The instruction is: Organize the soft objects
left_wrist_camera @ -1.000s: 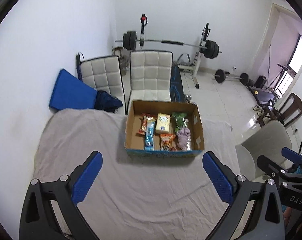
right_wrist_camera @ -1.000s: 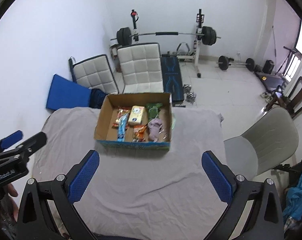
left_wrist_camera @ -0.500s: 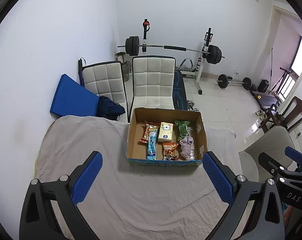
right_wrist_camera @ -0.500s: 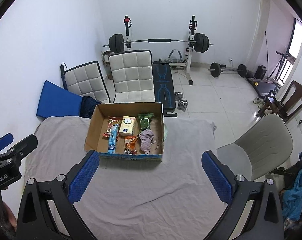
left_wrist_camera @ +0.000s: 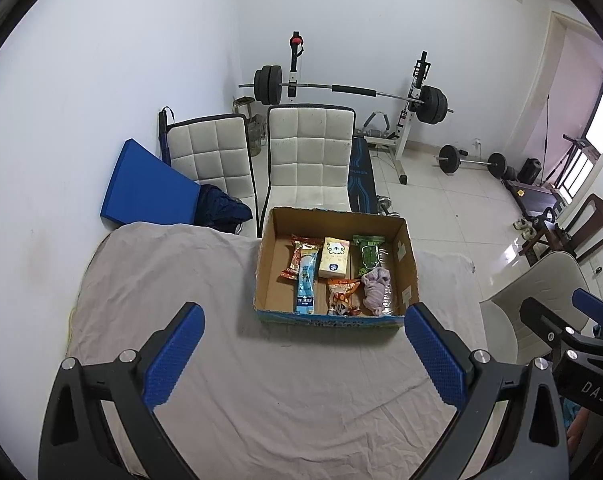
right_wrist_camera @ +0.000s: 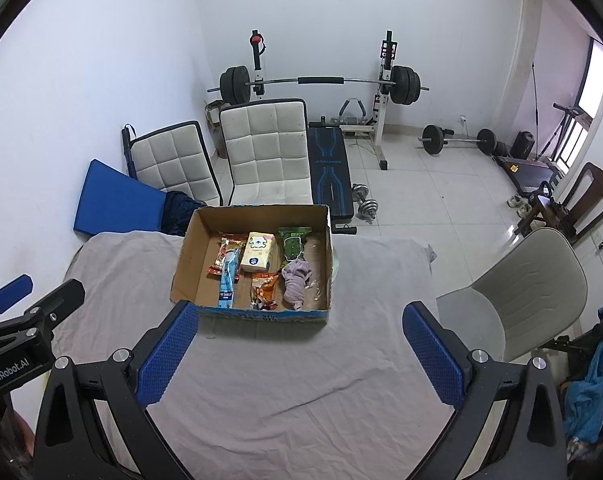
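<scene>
An open cardboard box [left_wrist_camera: 406, 264] [right_wrist_camera: 187, 256] stands at the far side of a table covered with a grey cloth [left_wrist_camera: 181, 280] [right_wrist_camera: 381, 280]. In it lie a red snack pack [left_wrist_camera: 297, 254], a blue pack [left_wrist_camera: 305, 284] [right_wrist_camera: 227, 280], a cream tissue pack [left_wrist_camera: 333, 256] [right_wrist_camera: 257, 257], a green pack [left_wrist_camera: 367, 254] [right_wrist_camera: 294, 245], an orange pack [left_wrist_camera: 341, 292] [right_wrist_camera: 264, 286] and a pale purple soft cloth [left_wrist_camera: 375, 284] [right_wrist_camera: 295, 276]. My left gripper [left_wrist_camera: 301, 354] and right gripper [right_wrist_camera: 299, 354] are open and empty, above the cloth short of the box.
Two white padded chairs [left_wrist_camera: 309, 156] and a blue mat [left_wrist_camera: 145, 188] stand behind the table. A barbell rack [left_wrist_camera: 353, 92] and weights are farther back. A beige chair [right_wrist_camera: 533, 284] stands to the right of the table.
Both grippers have pulled back and tilted up, so the box sits lower in each view and more of the room shows. Both stay open and empty.
</scene>
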Demonstrator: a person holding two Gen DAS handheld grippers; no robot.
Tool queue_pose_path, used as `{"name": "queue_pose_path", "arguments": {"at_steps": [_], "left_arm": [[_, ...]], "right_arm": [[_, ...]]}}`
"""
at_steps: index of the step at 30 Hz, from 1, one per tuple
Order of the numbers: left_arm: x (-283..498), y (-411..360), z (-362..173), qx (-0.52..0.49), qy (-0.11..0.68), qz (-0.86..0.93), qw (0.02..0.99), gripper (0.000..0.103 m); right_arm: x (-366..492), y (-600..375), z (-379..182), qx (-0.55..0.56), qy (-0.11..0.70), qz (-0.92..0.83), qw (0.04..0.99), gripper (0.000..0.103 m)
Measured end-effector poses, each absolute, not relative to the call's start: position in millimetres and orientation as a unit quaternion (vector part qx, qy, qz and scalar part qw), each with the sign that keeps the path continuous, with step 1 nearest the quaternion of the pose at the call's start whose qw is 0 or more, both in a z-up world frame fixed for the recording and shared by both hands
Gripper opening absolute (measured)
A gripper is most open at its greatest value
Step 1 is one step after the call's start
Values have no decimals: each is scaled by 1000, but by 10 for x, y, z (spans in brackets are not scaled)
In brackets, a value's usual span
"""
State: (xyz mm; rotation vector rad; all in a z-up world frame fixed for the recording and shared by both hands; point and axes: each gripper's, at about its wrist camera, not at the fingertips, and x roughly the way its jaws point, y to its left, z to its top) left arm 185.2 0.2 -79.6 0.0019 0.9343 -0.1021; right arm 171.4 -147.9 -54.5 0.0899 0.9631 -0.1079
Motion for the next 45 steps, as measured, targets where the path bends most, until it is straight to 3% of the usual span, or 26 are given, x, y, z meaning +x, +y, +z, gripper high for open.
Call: {"name": "queue_pose_path", "arguments": {"at_steps": [45], "left_arm": [[1726, 6, -793, 0, 442, -46, 896, 102]], "right_arm": [[1591, -1462, -486, 45, 446, -62, 892, 103]]}}
